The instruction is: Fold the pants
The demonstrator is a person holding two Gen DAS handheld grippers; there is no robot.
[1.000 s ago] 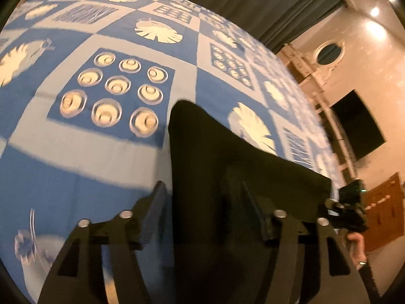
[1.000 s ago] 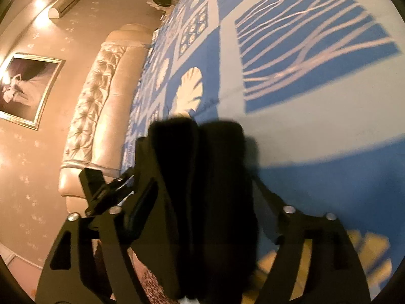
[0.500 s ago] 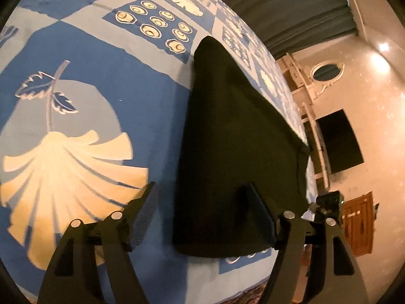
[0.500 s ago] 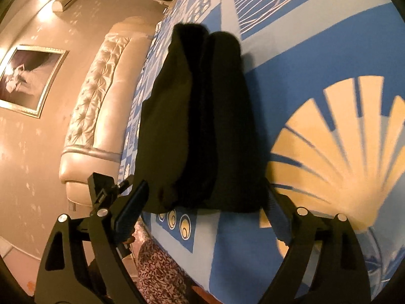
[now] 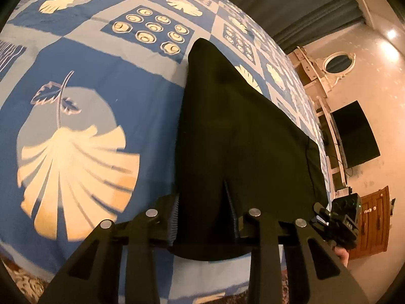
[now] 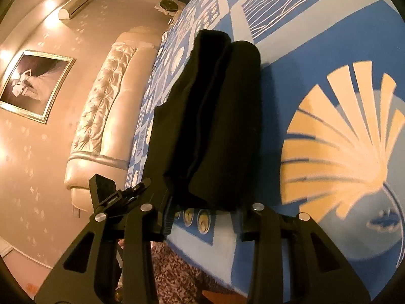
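Note:
The black pants (image 5: 240, 136) lie folded into a compact stack on the blue patterned bedspread (image 5: 106, 81), near its front edge. They also show in the right wrist view (image 6: 215, 116) as two thick folded layers. My left gripper (image 5: 202, 217) is open, its fingers either side of the stack's near end, gripping nothing. My right gripper (image 6: 205, 215) is open too, just in front of the stack's near edge and clear of the cloth. The other gripper shows at the right edge of the left wrist view (image 5: 341, 220).
The bed's front edge (image 6: 202, 253) drops to a patterned carpet (image 6: 177, 278). A tufted cream headboard (image 6: 101, 116) stands to the left. A dark screen (image 5: 354, 131), a white dresser with an oval mirror (image 5: 336, 63) and a wooden cabinet (image 5: 374, 223) stand beyond the bed.
Both grippers have let go of the pants and drawn back toward the bed's front edge. The folded stack now lies on the bedspread. The left jaws have narrowed somewhat.

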